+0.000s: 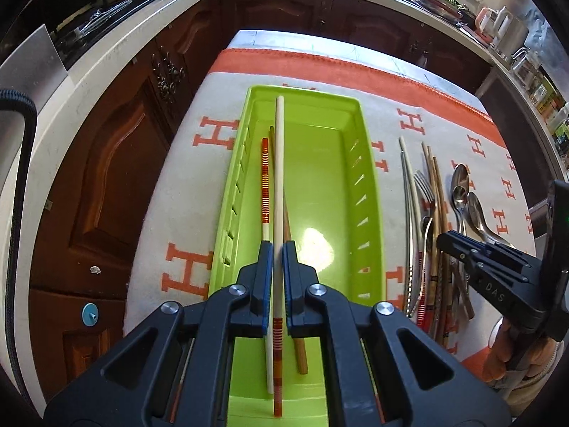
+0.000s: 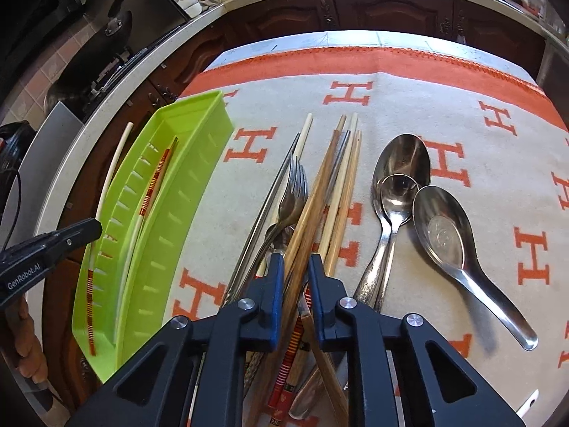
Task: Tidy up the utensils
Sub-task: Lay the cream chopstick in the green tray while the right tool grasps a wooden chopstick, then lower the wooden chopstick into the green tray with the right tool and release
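Over green tray [image 1: 359,192], left gripper [image 1: 278,249] clamped on white chopstick [image 1: 279,163]; lower it flat beside striped chopstick [image 1: 265,181] before release; on desk cloth [image 2: 409,114], right gripper [image 2: 296,267] closed around brown chopstick [image 2: 320,174] in pile; lift straight, avoid dragging fork [image 2: 293,192], spoons [image 2: 402,170].

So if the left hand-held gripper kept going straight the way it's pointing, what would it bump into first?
Probably the floor of the green tray, since the left hand-held gripper points down into it, holding a cream chopstick; depth is unclear.
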### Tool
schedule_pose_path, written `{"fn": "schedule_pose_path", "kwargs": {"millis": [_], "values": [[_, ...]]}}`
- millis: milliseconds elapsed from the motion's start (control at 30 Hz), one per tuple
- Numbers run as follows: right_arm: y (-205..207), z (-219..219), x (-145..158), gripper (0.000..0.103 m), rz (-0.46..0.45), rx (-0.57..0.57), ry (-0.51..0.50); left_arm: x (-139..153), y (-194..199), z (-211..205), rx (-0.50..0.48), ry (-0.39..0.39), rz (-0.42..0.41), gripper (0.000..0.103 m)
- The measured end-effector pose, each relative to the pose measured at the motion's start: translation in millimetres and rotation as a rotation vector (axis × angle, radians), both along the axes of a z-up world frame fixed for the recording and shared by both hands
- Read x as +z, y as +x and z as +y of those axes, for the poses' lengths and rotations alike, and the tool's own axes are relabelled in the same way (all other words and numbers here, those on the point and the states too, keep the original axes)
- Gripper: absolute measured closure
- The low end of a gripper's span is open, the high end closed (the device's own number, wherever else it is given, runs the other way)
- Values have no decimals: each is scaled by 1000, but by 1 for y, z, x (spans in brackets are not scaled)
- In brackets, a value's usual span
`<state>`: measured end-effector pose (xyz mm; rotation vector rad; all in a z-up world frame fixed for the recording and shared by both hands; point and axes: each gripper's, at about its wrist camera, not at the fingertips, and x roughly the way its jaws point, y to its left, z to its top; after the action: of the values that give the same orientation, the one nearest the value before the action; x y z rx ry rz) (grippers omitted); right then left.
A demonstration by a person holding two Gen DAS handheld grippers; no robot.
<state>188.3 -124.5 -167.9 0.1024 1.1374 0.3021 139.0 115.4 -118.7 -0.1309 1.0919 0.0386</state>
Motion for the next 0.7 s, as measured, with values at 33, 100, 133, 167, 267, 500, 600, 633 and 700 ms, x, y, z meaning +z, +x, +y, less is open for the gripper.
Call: {"fn": "schedule_pose_path", "kwargs": {"millis": [33, 100, 133, 167, 267, 500, 600, 633, 700], "values": [[1, 0, 0, 93, 2, -8, -4, -1, 0, 1, 1, -2, 3, 100], [1, -1, 1, 94, 4, -24, -9, -3, 1, 2, 1, -11, 4, 99], [0, -3, 2, 94, 5, -31, -6, -3, 1, 3, 2, -16, 2, 99], [1, -3, 2, 95, 5, -42, -7, -2, 0, 4, 2, -16, -2, 99], [0, -9, 4, 96, 9, -64, 3, 1, -3, 8, 8, -25, -9, 99], [-11, -24, 28, 96, -3, -117, 47, 7, -16, 16, 12, -36, -36, 99], [-20, -21, 48, 96, -8, -111, 86, 11, -23, 20, 17, -47, -50, 99], [-22, -18, 54, 96, -8, -102, 101, 12, -26, 21, 22, -50, -56, 99], [-26, -10, 69, 96, -8, -77, 135, 16, -31, 24, 30, -52, -69, 99]]}}
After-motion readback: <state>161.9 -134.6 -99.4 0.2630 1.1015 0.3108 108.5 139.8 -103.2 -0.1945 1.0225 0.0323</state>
